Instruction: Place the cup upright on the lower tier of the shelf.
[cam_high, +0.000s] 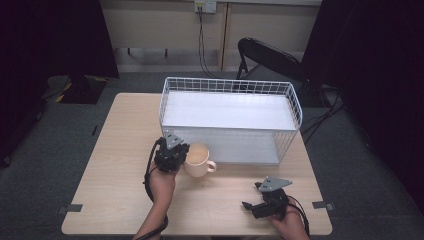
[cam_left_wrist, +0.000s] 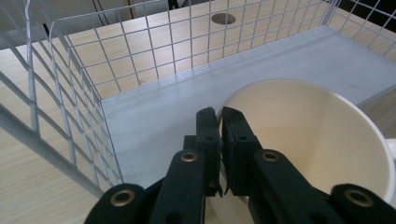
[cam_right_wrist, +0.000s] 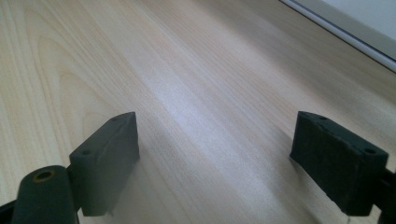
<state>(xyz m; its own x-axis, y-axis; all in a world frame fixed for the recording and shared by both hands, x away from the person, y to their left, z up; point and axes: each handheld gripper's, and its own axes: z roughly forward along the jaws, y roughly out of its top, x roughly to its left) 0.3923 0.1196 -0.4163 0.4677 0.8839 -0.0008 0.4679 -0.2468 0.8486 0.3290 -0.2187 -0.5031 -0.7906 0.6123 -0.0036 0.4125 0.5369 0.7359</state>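
Observation:
A cream mug (cam_high: 198, 160) stands on the wooden table (cam_high: 110, 170), just in front of the wire basket (cam_high: 295, 100), its handle pointing right. My left gripper (cam_high: 172, 152) is at the mug's left side. In the left gripper view my left gripper (cam_left_wrist: 220, 112) is shut on the mug (cam_left_wrist: 317, 140), one jaw inside the rim and one outside. My right gripper (cam_high: 251, 201) rests low near the table's front right. In the right gripper view my right gripper (cam_right_wrist: 215, 154) is open over bare wood, with nothing between the jaws.
The white wire basket (cam_left_wrist: 70, 116) lies on its side at the back of the table, open toward me, with a pale board (cam_high: 230, 110) on top and a grey floor inside (cam_left_wrist: 159, 121). A black folding chair (cam_high: 270, 57) stands behind it.

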